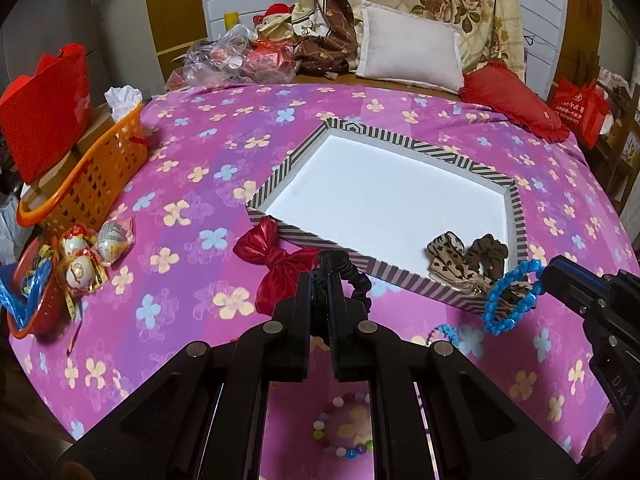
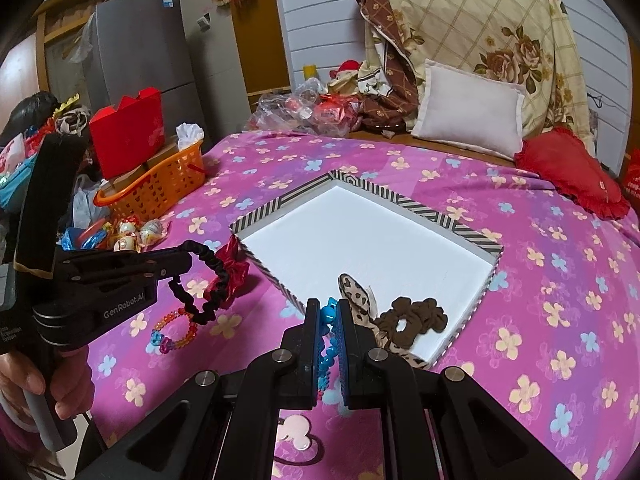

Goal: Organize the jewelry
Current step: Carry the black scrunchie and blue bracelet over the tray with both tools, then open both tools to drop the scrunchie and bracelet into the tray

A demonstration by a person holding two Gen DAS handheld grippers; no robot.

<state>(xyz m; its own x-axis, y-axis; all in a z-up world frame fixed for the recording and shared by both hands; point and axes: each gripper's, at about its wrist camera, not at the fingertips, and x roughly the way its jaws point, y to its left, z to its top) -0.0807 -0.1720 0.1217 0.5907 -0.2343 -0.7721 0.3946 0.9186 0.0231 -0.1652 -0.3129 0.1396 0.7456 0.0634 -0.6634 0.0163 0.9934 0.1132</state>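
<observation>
Left gripper (image 1: 321, 276): jaws clamped on a black scrunchie (image 2: 200, 280), which hangs as a loop off the fingertips above the bedspread (image 1: 192, 208). In the left wrist view most of the loop is hidden behind the fingers; the right wrist view shows it whole, seen from the side, with a hand (image 2: 24, 384) on the gripper's handle.

Right gripper (image 2: 329, 312): jaws clamped on a blue bead bracelet (image 1: 510, 296). In the right wrist view only a strand of blue beads shows between the pads; the left wrist view shows the full ring hanging at the tray's near corner.

Tray (image 1: 280, 176): striped rim, white floor, lying on the bedspread just beyond both grippers. Its near right corner holds a leopard scrunchie (image 1: 446, 258) and a brown scrunchie (image 1: 488, 254), touching each other.

Red bow (image 1: 272, 256): on the bedspread against the tray's near left wall, directly beyond the left gripper's fingertips.

Loose on the bedspread:
- a multicoloured bracelet (image 2: 174, 330), below the hanging black scrunchie;
- a pompom bracelet (image 1: 344, 424), seen only in the left wrist view, under the left gripper.

Left edge of the bed: an orange basket (image 1: 92, 176), wrapped eggs (image 1: 86, 256) and a red bowl (image 1: 24, 280). Pillows (image 1: 408, 50) lie at the far end.
</observation>
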